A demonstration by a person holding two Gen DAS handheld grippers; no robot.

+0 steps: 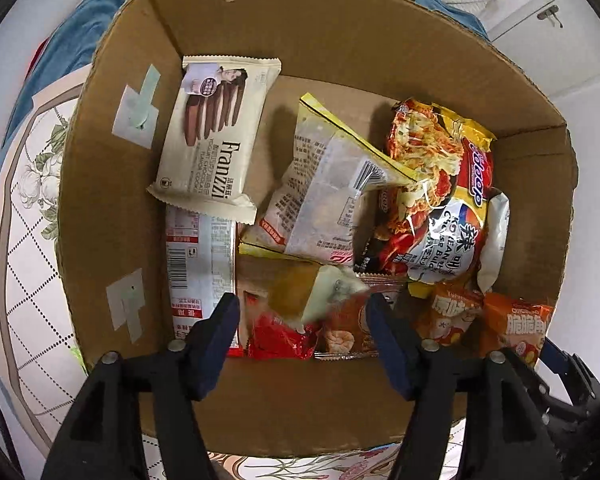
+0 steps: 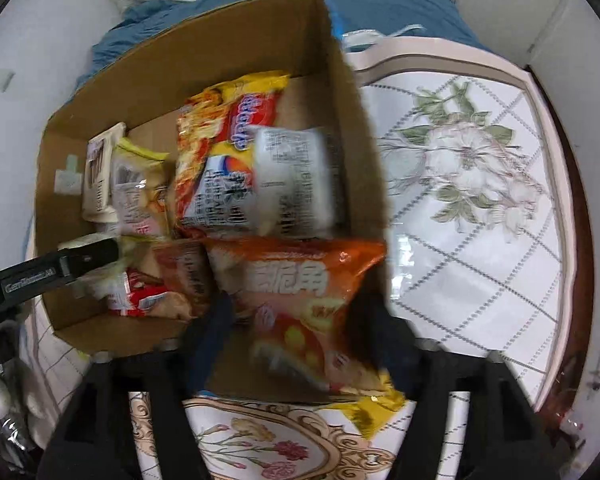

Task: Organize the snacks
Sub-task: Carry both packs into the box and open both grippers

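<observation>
An open cardboard box [image 1: 112, 208] holds several snack packs: a cream Franzzi cookie pack [image 1: 216, 136], a clear yellow-edged pack [image 1: 328, 196], a red-yellow noodle bag [image 1: 440, 184]. My left gripper [image 1: 304, 312] is open above the box's near side; a blurred pale-brown pack [image 1: 320, 292] lies between its fingers, apart from both. My right gripper [image 2: 296, 320] is open around an orange snack bag [image 2: 300, 304] at the box's [image 2: 236, 40] near right corner; whether its fingers touch the bag is unclear from blur. The left gripper's finger [image 2: 88, 260] shows at the left there.
The box stands on a floral white tabletop [image 2: 460, 208] with a pink rim. A blue cloth [image 2: 380, 4] lies behind the box. White walls and a cabinet door [image 1: 556, 40] are beyond. More orange bags [image 1: 512, 324] sit at the box's near right.
</observation>
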